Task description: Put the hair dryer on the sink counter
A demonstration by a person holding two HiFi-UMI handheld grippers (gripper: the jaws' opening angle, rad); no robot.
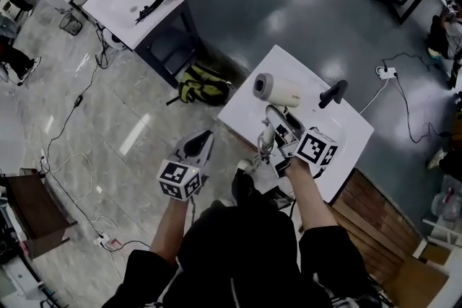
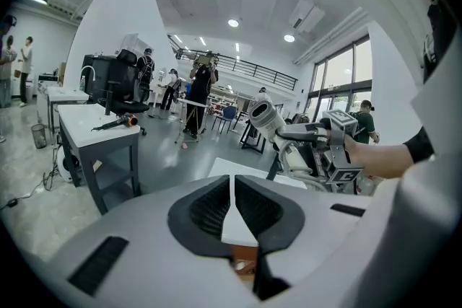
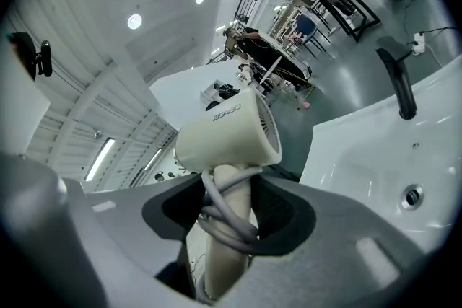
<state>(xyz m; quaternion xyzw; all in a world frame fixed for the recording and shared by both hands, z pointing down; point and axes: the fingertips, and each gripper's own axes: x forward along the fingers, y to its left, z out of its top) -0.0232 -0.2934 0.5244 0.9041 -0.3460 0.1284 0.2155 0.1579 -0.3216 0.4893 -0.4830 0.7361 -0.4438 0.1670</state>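
A cream hair dryer [image 1: 276, 89] hangs over the near-left part of the white sink counter [image 1: 249, 101], nozzle pointing left. My right gripper [image 1: 271, 128] is shut on its handle, which has the grey cord wound round it. In the right gripper view the hair dryer [image 3: 231, 133] rises between the jaws of the right gripper [image 3: 229, 205], with the sink basin [image 3: 375, 155] and black faucet [image 3: 398, 83] beyond it. My left gripper [image 1: 201, 143] hovers over the floor left of the counter, and the left gripper [image 2: 232, 187] is shut on nothing. From there the hair dryer [image 2: 266, 117] shows at the right.
A second white table [image 1: 119, 0] at the back left carries a dark hair tool [image 1: 155, 0]. A green backpack [image 1: 202, 86] lies on the floor between the tables. Cables and a power strip [image 1: 386, 72] run right of the counter. Wooden boards [image 1: 375, 220] lie at the lower right. People stand far off.
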